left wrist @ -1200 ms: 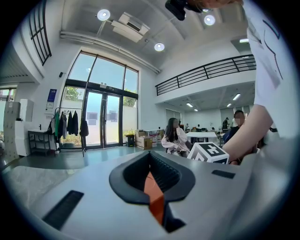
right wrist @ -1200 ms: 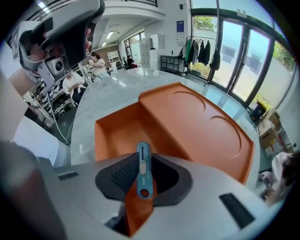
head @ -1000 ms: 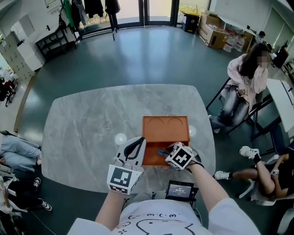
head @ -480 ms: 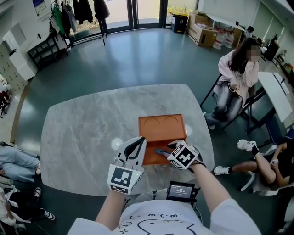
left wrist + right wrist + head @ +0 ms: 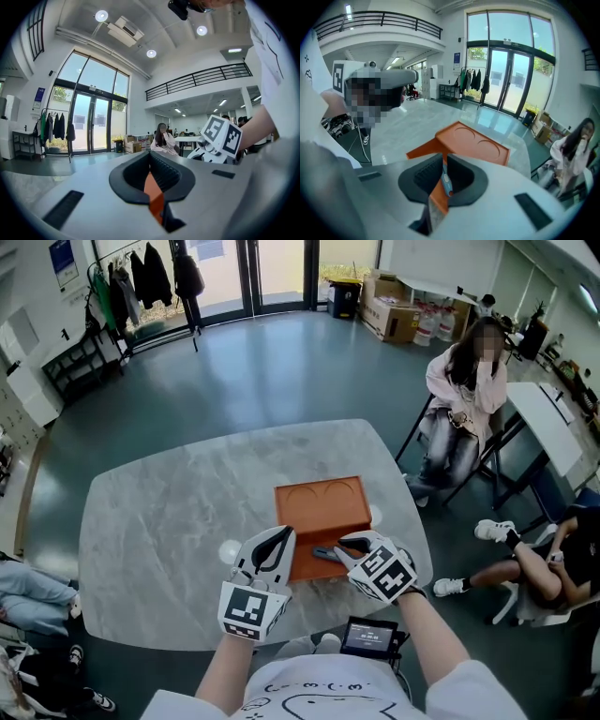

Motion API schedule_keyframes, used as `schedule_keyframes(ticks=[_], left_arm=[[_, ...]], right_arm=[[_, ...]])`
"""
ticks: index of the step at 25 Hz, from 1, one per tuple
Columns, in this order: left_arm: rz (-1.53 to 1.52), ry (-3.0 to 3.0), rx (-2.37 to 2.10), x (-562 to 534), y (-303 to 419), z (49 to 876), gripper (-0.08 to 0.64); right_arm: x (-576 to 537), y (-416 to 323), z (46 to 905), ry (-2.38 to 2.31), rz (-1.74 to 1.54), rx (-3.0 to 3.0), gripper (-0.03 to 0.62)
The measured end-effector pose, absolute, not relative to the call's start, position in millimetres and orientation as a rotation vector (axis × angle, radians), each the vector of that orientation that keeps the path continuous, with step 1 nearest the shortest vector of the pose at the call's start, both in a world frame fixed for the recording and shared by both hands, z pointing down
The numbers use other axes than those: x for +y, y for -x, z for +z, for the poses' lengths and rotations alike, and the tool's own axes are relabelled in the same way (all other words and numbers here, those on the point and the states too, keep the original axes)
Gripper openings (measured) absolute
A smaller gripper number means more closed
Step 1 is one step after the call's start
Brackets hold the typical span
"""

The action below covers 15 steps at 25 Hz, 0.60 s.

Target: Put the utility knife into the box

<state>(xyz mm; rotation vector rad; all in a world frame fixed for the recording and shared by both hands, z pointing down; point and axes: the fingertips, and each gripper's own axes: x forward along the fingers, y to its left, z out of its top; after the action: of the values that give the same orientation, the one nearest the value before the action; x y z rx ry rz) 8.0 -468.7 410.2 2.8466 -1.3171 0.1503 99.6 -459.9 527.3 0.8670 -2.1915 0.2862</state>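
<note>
The orange box [image 5: 319, 495] lies open on the marble table [image 5: 159, 521], with two round hollows in its far half. My right gripper [image 5: 349, 547] hangs over the box's near right part. Its jaws are closing on the utility knife [image 5: 328, 554], whose dark body sticks out to the left. In the right gripper view the blue-grey knife [image 5: 446, 180] sits pinched between the pads of the right gripper [image 5: 443, 164], above the box [image 5: 473, 143]. My left gripper [image 5: 278, 540] is shut at the box's near left corner. Orange shows through the slit of the left gripper [image 5: 151, 161].
A person sits on a chair [image 5: 459, 399] beyond the table's far right edge. Another person's legs [image 5: 525, 559] stretch in from the right. A small screen [image 5: 368, 637] hangs at my waist. Cardboard boxes [image 5: 389, 320] and a clothes rack [image 5: 141, 287] stand far back.
My right gripper has drawn slightly toward the near right of the box, with the knife still between its jaws. The left gripper has stayed at the box's near left corner.
</note>
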Motion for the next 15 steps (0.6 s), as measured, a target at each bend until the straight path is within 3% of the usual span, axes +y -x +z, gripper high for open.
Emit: schedule_keyframes(ticks=[3,15], left_arm=[[0.132,-2.855,-1.312,-463,-11,406,0.015],[0.080,-2.860,-1.385,-416,-29,387,0.015]], right_arm=[[-454,-101,505,-0.958,0.272,-2.263,0.011],[-402,-134,406,-1.327,0.207,-2.576,0.009]])
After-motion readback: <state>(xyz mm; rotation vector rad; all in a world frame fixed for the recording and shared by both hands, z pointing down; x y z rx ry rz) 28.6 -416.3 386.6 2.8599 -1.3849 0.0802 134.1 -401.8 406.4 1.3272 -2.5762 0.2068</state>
